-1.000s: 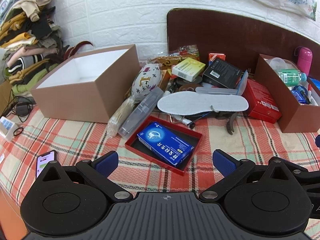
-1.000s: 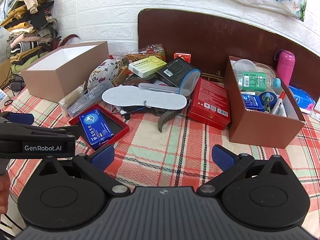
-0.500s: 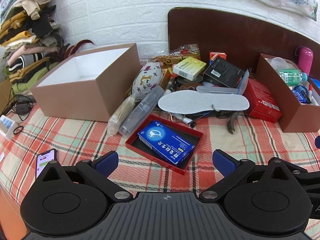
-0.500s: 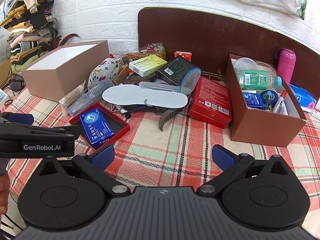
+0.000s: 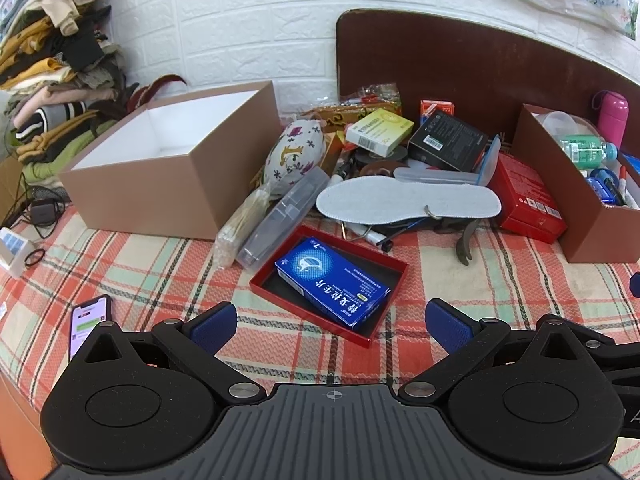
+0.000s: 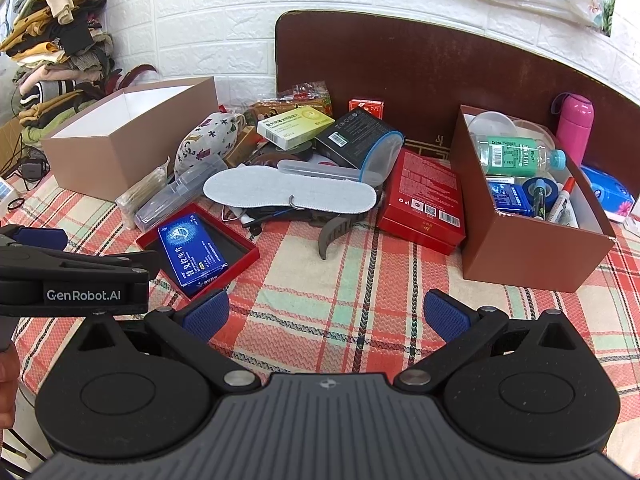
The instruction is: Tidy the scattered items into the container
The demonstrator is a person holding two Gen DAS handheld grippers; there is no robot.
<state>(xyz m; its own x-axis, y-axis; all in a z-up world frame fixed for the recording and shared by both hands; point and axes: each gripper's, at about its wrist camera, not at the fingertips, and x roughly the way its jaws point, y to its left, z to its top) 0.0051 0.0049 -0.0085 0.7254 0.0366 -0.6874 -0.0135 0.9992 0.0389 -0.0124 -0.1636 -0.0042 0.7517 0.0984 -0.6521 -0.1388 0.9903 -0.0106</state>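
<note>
Plaid cloth (image 5: 132,264) underfoot, brick wall behind. Left tongs (image 5: 332,326) and right tongs (image 6: 326,314): both spread wide, holding nothing. Directly ahead of left tongs: blue box (image 5: 332,282) lying in shallow red tray (image 5: 394,276); likely light, stiff card, best pinched across short sides. Beyond: white insole (image 5: 408,202), probably floppy, thin; take by one edge. Far left: brown box (image 5: 160,196), apparently empty. Far right: second brown box (image 6: 532,248) holding green bottle (image 6: 516,156), tape, pens.

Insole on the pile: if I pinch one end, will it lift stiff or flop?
The insole looks thin and felt-like, so it would probably droop and weigh little. It rests loosely over pens and pliers, so dragging it might shift those. A mid-length pinch seems safer.
</note>
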